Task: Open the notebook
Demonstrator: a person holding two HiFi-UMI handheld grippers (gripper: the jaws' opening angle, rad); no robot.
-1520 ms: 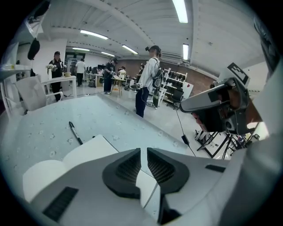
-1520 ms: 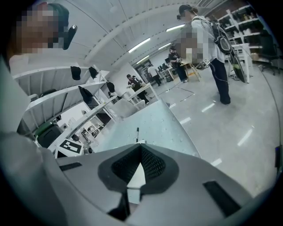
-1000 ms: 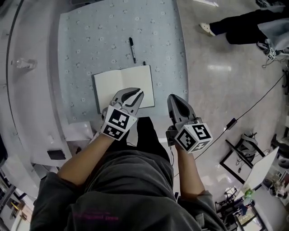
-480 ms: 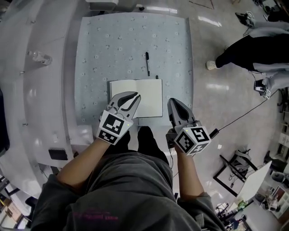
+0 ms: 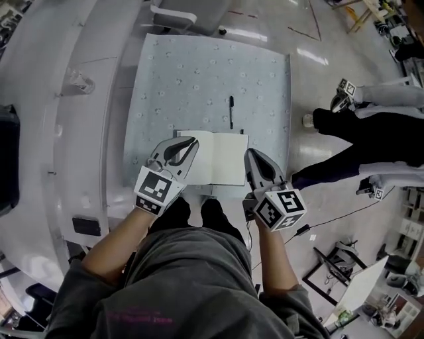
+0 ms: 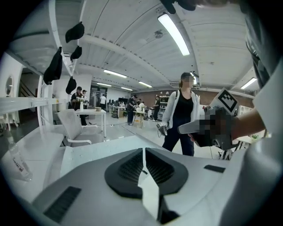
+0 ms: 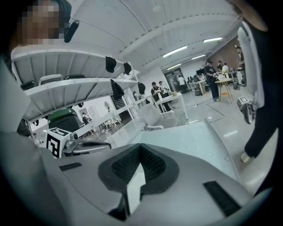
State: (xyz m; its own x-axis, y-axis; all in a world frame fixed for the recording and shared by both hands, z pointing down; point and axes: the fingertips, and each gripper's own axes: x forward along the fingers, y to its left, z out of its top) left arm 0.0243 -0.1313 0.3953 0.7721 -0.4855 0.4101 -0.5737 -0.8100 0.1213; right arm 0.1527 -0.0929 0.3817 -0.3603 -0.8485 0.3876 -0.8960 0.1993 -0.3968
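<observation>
Withdrawing both grippers from a notebook that already lies open

Item 1, my left gripper (image 5: 193,140): its jaws have just been closing and now stand all but together, with nothing between them. From the head view it hangs over the left edge of the pages, nearer that edge than a second ago, when it was over the middle of the sheet.

Item 2, the notebook (image 5: 215,159): flat on the table close to my side, spread open, two blank white pages showing. I judge the task done, which makes this drawing-back the end of the work and no new reach.

Item 3, my right gripper (image 5: 250,154): jaws together, empty, just beside the notebook's right edge, as it was in the earlier frames.

Item 4, the pen (image 5: 231,111): dark, lying just beyond the notebook, apart from it and untouched.

Surface: the table (image 5: 199,66), pale blue-grey with a small scattered pattern, otherwise bare.

Room, left to right: a curved white counter (image 5: 66,152) with a small clear bottle (image 5: 81,82); a white chair (image 5: 182,16) beyond the table; a glossy floor (image 5: 311,198) where a bystander (image 5: 361,126) in dark trousers stands.
</observation>
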